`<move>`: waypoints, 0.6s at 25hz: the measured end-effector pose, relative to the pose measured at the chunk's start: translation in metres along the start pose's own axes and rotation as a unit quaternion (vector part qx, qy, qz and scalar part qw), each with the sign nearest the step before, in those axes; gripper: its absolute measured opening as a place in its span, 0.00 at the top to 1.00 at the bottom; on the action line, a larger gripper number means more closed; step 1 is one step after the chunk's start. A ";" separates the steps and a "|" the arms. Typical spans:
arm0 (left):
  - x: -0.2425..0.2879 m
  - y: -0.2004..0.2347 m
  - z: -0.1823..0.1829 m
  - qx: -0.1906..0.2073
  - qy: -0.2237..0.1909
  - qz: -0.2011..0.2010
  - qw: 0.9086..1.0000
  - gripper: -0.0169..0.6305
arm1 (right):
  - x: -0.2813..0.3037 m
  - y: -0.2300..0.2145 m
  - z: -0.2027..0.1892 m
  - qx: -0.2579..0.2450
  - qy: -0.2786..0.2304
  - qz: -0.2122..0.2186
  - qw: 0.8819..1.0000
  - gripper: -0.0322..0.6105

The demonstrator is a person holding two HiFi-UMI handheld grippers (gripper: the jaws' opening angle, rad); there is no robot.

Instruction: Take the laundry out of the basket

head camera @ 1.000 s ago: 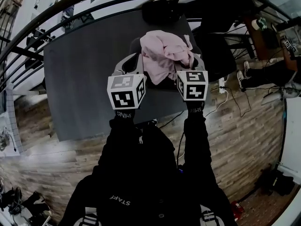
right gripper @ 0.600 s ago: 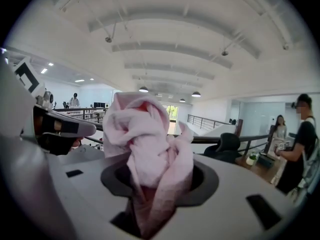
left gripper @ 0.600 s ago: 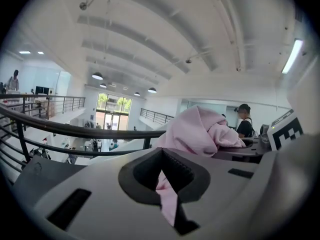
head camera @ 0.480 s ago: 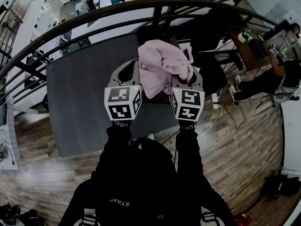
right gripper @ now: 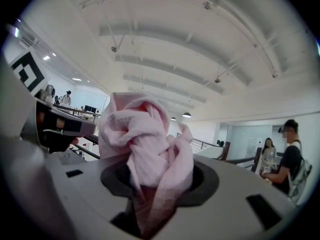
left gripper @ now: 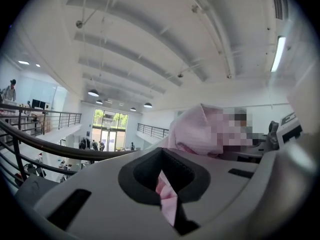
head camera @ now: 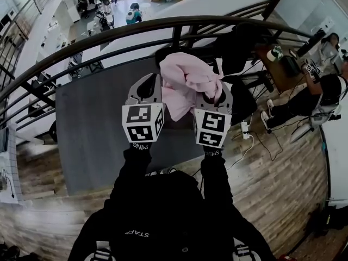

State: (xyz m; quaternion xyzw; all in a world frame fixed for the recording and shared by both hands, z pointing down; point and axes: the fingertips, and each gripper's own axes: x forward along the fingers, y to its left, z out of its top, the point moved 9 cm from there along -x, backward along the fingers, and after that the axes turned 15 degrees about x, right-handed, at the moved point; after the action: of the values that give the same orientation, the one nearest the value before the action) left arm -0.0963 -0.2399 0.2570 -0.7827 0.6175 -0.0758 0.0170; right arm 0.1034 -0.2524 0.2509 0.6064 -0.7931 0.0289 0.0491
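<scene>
Curving across the top, a black railing (head camera: pixel 109 34) stands beyond a grey table (head camera: pixel 92 135), and a person (head camera: pixel 330 88) sits far right. The left gripper (head camera: pixel 145 87) and right gripper (head camera: pixel 216 98) are each clamped narrowly on the pink cloth (head camera: pixel 187 80), which hangs bunched between them above the table.

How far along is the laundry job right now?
Done: the pink garment hangs bunched above the grey table. In hand: the left gripper and right gripper are each shut on its fabric. Left: setting it down; I can't make out the basket, so more laundry may remain.
</scene>
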 end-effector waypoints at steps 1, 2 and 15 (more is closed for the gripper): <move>-0.001 0.000 0.003 0.002 -0.005 0.001 1.000 0.97 | -0.002 0.000 0.003 -0.003 -0.006 -0.001 1.000 0.65; -0.002 -0.001 0.006 0.004 -0.008 0.002 1.000 0.97 | -0.004 0.000 0.006 -0.005 -0.012 -0.002 1.000 0.65; -0.009 0.000 0.026 0.026 -0.057 0.020 0.998 0.97 | -0.017 0.002 0.030 -0.026 -0.059 -0.007 0.998 0.65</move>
State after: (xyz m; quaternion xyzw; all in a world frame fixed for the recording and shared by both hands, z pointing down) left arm -0.0944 -0.2328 0.2304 -0.7728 0.6286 -0.0468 0.0741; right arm 0.1042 -0.2390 0.2190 0.6112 -0.7908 -0.0278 0.0180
